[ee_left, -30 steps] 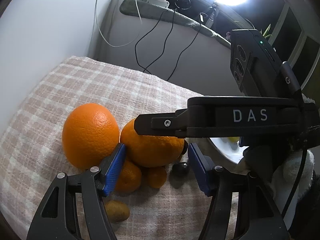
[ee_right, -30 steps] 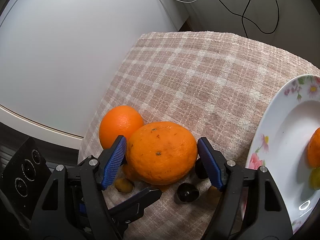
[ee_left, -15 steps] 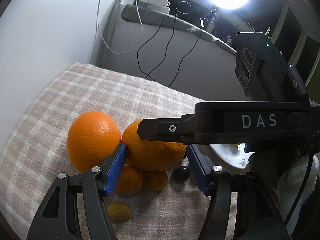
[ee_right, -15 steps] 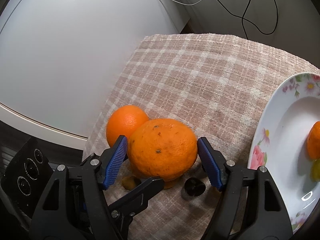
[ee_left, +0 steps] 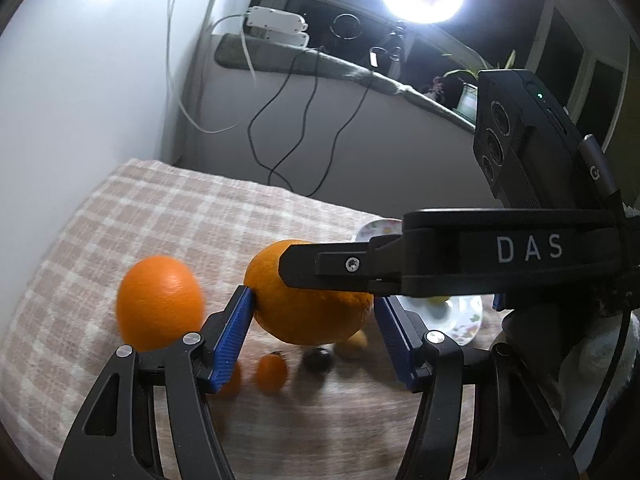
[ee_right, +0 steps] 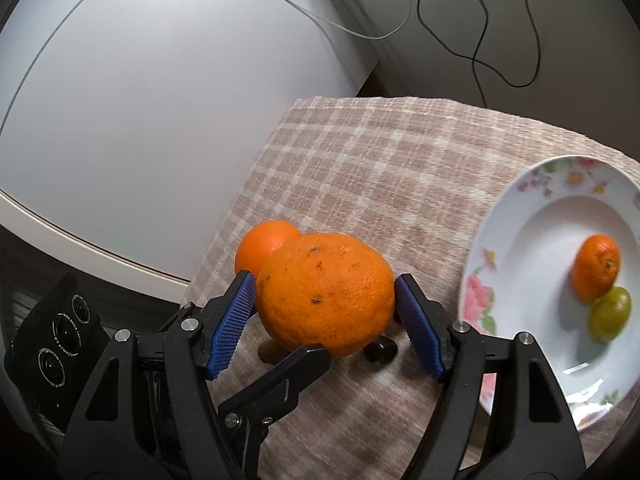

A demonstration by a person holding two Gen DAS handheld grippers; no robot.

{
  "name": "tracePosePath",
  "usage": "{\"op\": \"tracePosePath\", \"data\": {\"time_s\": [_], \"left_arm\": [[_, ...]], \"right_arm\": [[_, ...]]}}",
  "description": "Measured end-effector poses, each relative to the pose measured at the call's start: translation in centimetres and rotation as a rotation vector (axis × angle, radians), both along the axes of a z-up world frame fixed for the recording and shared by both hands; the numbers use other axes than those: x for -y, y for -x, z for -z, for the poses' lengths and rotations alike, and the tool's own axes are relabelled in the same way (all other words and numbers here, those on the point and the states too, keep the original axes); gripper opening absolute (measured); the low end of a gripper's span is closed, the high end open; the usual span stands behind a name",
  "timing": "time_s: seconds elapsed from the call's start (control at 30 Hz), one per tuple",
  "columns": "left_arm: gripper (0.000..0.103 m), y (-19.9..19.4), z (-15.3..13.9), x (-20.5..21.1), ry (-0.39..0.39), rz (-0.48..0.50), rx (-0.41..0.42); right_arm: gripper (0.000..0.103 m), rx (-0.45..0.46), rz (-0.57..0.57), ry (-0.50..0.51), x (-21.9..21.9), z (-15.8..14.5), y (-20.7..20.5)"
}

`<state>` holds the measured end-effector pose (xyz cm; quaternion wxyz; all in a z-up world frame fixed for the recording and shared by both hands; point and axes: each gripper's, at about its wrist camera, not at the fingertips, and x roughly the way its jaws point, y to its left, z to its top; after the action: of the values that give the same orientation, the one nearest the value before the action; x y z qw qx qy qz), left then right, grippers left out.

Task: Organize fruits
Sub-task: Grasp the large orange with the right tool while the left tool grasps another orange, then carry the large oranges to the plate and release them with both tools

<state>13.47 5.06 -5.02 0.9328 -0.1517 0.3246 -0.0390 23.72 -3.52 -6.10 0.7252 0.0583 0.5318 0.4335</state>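
Checked cloth: pink and cream, covers the counter to its far corner.
Plate: white with flowers on the rim, at the cloth's right edge; a small mandarin touches a green fruit in its well.
Big orange: pebbled skin with dark specks (slightly flattened), lifted clear of the cloth.
Right gripper: both blue pads press the big orange's sides.
Left gripper: left pad touches the same orange; right pad contact cannot be told.
Second orange: smooth, on the cloth near its left edge.
Small fruits: orange, dark and brown ones lie on the cloth under the held one.
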Motion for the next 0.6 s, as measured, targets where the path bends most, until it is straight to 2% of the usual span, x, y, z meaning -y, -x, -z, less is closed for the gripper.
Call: {"op": "tracePosePath", "data": {"time_s": [0.6], "left_arm": [[0.061,-2.7,0.0,6.1,-0.003,0.137,0.000]], "right_arm": [[0.075,0.003,0.125,0.029,8.1,-0.7,-1.0]]}}
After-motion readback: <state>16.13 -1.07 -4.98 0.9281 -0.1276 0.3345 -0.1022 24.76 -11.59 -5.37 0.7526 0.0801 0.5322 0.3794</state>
